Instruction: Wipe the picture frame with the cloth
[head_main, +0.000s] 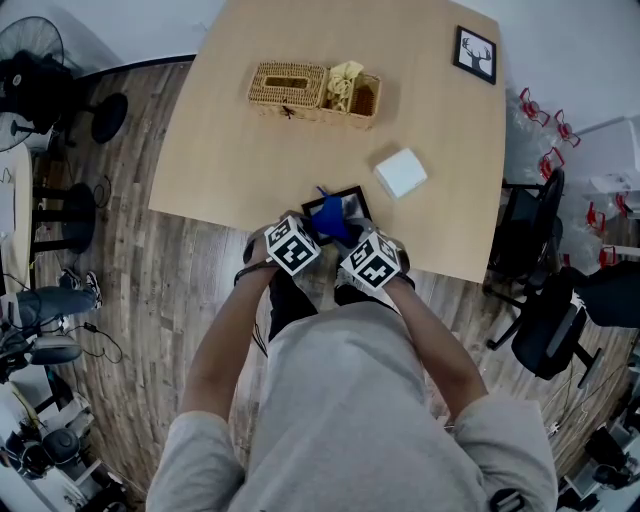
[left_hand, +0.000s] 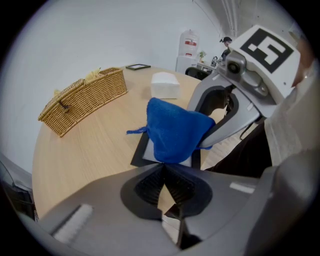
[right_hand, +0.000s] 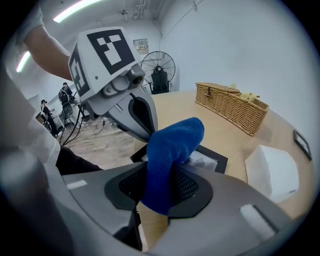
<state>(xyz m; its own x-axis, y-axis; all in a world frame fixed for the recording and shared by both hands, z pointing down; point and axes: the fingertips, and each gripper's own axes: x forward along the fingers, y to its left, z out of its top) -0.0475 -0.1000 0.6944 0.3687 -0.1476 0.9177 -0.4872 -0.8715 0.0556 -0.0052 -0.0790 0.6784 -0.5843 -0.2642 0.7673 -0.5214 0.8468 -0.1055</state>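
The pale wooden counter (head_main: 250, 150) carries everything. The picture frame (head_main: 352, 200), black-edged and lying flat at the counter's near edge, serves as the fixed mark. Beyond the frame, toward the far side, sits a wicker basket (head_main: 300, 90).

The 2 tools crowd the frame's near side. The left hand-held gripper (left_hand: 164, 167) has its jaws pressed together with nothing visible between them, tips right at the frame's near border. The right hand-held gripper (right_hand: 161, 172) pinches the blue cloth (right_hand: 172, 150), which bunches up and droops over the frame's face.

Just beyond the frame to the right is a white tissue box (head_main: 401, 172). Well beyond the frame, at the far right corner, lies a small framed deer silhouette (head_main: 474, 53).

The step in hand looks like the wipe itself. To do it well, the right hand-held gripper should probably lower until the cloth's loose fold lies flat on the frame. It can then sweep border to border in overlapping, light strokes, keeping the hard jaw tips off the face. The frame sits close to the counter's edge and could slide off, so the left one would do well to brace a border.

No brand or wording is readable. The marker cubes (head_main: 293, 246) show only black-and-white square patterns.
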